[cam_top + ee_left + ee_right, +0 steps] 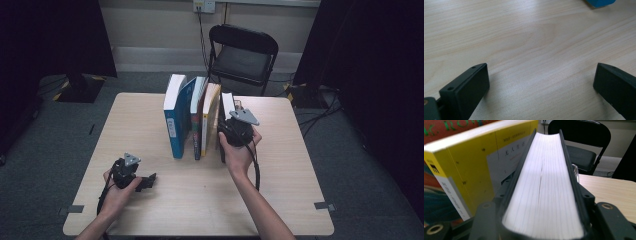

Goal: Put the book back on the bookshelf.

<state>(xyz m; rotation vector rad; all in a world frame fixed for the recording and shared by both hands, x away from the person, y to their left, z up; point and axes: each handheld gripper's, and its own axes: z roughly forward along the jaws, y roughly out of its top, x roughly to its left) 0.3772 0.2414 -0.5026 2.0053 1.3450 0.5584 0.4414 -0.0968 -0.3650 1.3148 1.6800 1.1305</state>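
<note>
At frame centre the right tongs (226, 131) straddle the black-covered book (544, 182) hard beside the yellow book (474, 162), grip uncertain, while the left tongs (541, 87) gape over bare surface (529, 40).

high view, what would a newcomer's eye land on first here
The row of upright books standing mid-table, led by the tall blue book at its left end. Next, the right gripper, its jaws astride the black-covered book at the row's right end. The left gripper rests open on bare table.

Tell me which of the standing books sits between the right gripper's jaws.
The black-covered book at the right end of the row; the yellow book, its neighbour, and the blue book stand free.
</note>
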